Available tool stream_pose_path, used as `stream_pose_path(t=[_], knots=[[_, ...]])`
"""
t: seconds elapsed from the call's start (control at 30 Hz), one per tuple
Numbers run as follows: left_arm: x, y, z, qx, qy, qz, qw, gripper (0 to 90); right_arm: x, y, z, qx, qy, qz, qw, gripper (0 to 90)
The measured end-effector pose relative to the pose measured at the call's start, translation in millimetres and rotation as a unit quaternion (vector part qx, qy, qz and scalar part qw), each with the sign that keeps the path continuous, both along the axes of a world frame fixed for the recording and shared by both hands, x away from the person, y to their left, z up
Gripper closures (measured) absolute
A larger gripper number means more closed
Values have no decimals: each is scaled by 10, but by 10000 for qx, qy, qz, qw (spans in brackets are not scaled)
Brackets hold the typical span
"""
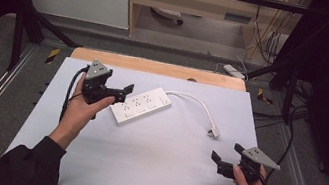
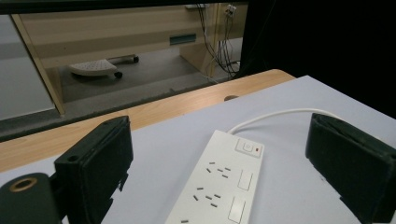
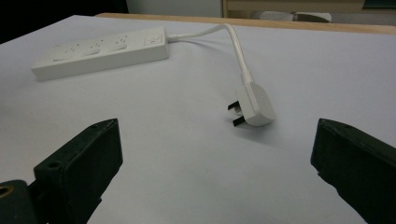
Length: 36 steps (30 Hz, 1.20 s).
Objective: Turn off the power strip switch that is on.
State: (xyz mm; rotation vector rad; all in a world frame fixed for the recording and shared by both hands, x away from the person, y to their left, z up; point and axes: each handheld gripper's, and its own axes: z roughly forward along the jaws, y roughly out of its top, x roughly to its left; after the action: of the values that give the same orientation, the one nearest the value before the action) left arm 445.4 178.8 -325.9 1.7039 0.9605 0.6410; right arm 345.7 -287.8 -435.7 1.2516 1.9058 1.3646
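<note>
A white power strip (image 1: 141, 105) lies aslant on the pale table mat (image 1: 150, 166). Its white cable (image 1: 196, 100) curves right to a plug (image 1: 213, 130) lying on its side, prongs showing. My left gripper (image 1: 121, 93) is open just over the strip's left end; in the left gripper view the strip (image 2: 219, 191) lies between the wide jaws of that gripper (image 2: 219, 140). Near the front right corner, my right gripper (image 1: 227, 152) is open and empty. The right gripper view has the plug (image 3: 254, 105) a short way ahead of this gripper (image 3: 217, 135), with the strip (image 3: 100, 51) farther back.
A wooden table edge (image 1: 156, 67) runs along the back of the mat. Black frame bars (image 1: 22, 23) stand at the back left and right. Loose cables (image 1: 290, 144) trail off the right side, and a white adapter (image 1: 233, 71) lies on the floor behind.
</note>
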Motion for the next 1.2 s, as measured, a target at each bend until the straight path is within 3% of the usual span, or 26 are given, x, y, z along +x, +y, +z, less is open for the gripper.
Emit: stream_pose_path(t=[0.53, 0.83, 1.2], knots=[[161, -36, -116, 92, 123, 91, 9998, 77, -1, -4, 0, 1, 2, -1, 10000, 25], [226, -13, -140, 96, -17, 344, 9994, 94, 1, -4, -1, 6, 28, 16, 10000, 26], [276, -39, -167, 219, 62, 410, 9989, 292, 0, -15, 3, -4, -1, 19, 10000, 26]])
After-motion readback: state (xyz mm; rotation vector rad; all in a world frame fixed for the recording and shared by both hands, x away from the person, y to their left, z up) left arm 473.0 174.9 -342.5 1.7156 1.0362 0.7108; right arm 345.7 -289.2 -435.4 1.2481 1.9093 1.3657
